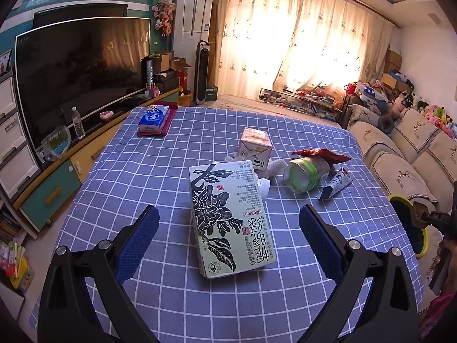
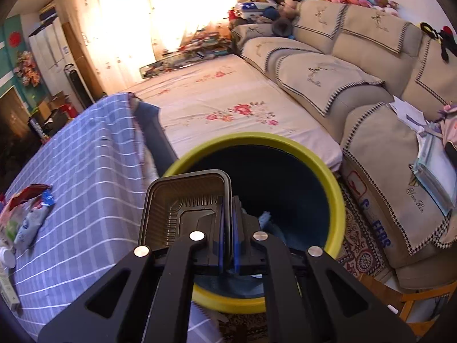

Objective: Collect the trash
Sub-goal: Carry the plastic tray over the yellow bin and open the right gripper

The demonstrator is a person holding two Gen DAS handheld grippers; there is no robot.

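Television (image 1: 82,77), sofa (image 2: 342,85), tissue pack (image 1: 154,118)

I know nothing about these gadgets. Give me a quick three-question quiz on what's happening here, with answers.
1. True or false: the right gripper grips a black plastic tray.
2. What sits below that tray? A) a yellow-rimmed bin B) a sofa C) a television
3. Which item lies between the open fingers of the left gripper?

Key
1. True; its jaws pinch the tray's wall.
2. A
3. The green floral box on the checked tablecloth, not yet gripped.
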